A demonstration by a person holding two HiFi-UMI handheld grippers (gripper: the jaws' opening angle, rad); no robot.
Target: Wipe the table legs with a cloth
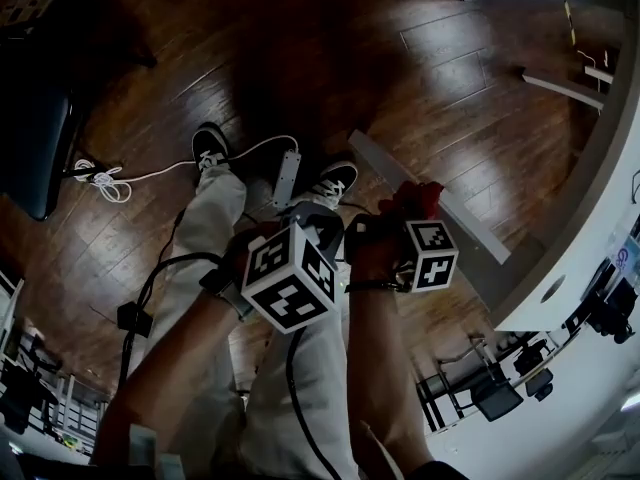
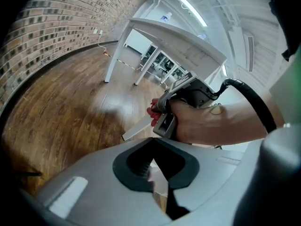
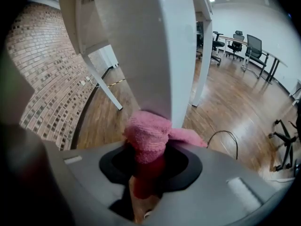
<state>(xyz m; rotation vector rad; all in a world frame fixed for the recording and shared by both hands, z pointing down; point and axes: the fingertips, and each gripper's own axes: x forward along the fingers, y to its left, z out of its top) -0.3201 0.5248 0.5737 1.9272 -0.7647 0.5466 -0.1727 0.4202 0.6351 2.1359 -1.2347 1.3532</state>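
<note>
Two handheld grippers with marker cubes hang over the person's pale trousers [image 1: 215, 218] and the dark wooden plank floor [image 1: 300, 48] in the head view, the left gripper [image 1: 310, 213] just beside the right gripper [image 1: 415, 206], whose tip sets a pink-red fluffy cloth [image 1: 424, 198] against a slanting white flat table leg [image 1: 470, 226]. In the left gripper view its jaws stand slightly apart, nothing between them. In the right gripper view the jaws clamp the cloth, its bunched end touching the leg's face.
</note>
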